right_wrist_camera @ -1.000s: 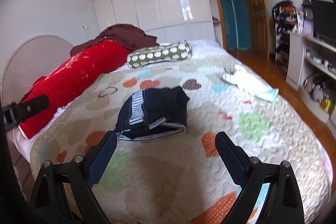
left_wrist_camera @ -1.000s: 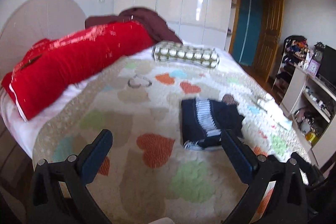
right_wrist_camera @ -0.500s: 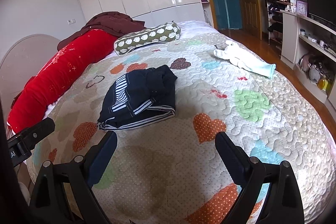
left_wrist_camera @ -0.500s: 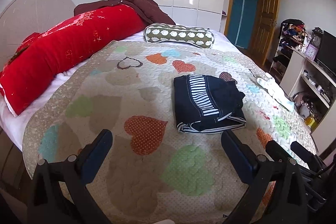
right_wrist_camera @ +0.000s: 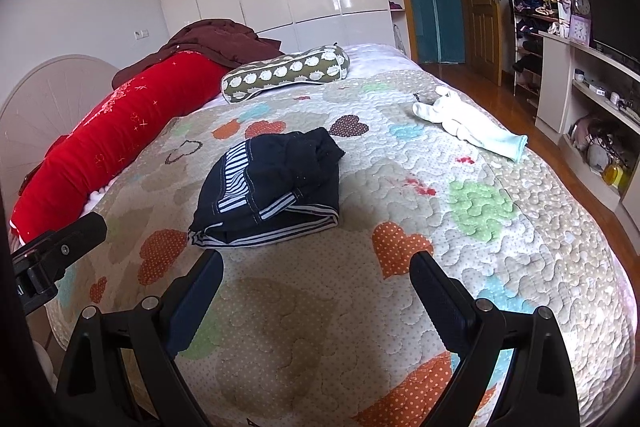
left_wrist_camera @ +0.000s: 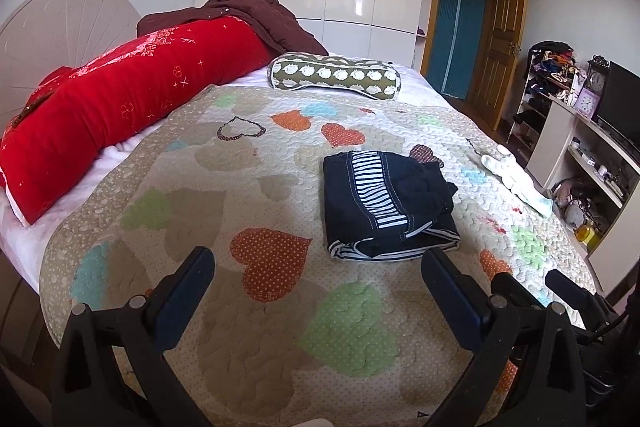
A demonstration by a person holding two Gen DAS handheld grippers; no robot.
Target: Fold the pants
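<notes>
Heart-quilted bed under folded pants, white garment, 2 bolsters

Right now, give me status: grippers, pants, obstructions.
Left gripper open, empty. Right gripper open, empty. Pants folded in a bundle on the quilt, beyond both grippers, untouched. Nothing between grippers and pants.

The pants are dark navy, perhaps black, with white-striped bands. The quilt is beige with orange, green and blue hearts. The long bolster is red; the small pillow olive with white dots.
</notes>
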